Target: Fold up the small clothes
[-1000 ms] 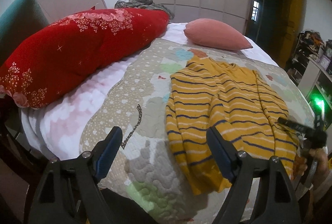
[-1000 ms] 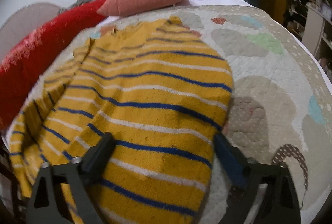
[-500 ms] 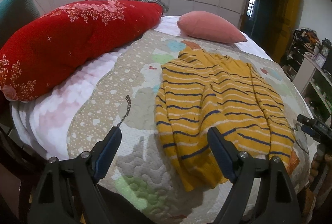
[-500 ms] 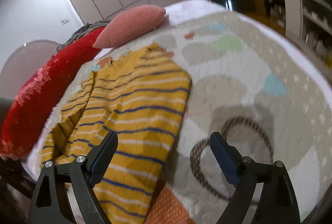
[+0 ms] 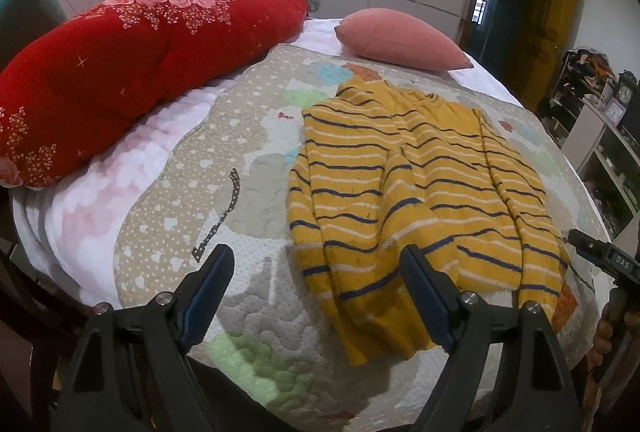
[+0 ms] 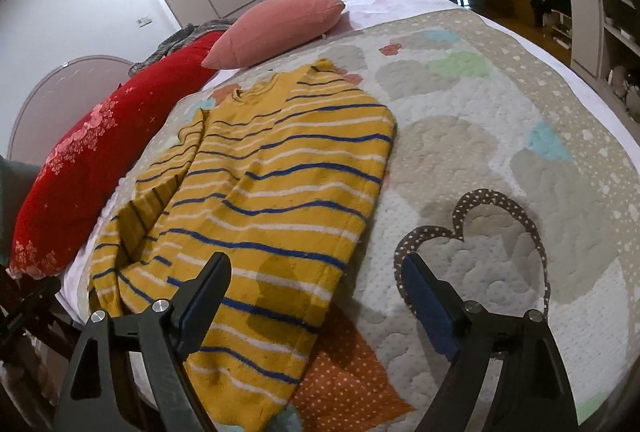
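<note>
sweater (image 5: 420,191): flat on quilt (image 5: 248,191), sleeves folded in
left gripper (image 5: 316,292): wide, empty, over sweater's hem
right gripper (image 6: 316,296): wide, empty, at sweater's edge

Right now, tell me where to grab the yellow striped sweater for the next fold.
Probably the bottom hem corners of the yellow striped sweater, coming from the near bed edge. It lies flat on the quilt, sleeves already folded in, hem toward both open grippers: left gripper takes its near corner, right gripper the other.

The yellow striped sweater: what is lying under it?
The sweater lies flat on the patchwork quilt, which shows all around it. Whatever is directly beneath the fabric is covered.
</note>
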A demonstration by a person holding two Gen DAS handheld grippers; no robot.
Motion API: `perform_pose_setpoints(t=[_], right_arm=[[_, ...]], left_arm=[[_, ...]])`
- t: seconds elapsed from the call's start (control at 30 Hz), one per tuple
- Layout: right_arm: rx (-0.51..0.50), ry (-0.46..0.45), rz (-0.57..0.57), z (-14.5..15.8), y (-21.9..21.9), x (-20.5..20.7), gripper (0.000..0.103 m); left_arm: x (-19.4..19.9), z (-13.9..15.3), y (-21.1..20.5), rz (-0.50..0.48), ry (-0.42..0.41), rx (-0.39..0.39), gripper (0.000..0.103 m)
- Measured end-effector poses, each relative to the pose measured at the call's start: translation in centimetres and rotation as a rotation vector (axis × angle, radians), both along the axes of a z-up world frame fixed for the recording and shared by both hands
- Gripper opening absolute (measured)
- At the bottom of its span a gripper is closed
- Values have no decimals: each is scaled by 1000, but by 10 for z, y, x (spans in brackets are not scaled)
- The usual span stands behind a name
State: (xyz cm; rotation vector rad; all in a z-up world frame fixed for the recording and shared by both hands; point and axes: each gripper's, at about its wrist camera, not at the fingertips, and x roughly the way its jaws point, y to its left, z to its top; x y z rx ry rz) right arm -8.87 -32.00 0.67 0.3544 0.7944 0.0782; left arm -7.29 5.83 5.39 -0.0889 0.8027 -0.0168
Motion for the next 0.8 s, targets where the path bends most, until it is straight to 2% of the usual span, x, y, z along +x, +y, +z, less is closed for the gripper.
perform_pose_setpoints(t=[0.53,0.73,0.8], right_arm=[[82,-31,-38,1,-14,-11,78],[125,-48,42,6,-12,-21,77],[102,-45,87,7,2,-20,77]], left_arm=[[6,-9,7,21,36,-21,84],[3,-7,2,10,22,-13,84],[4,-10,0,1,37,-24,84]])
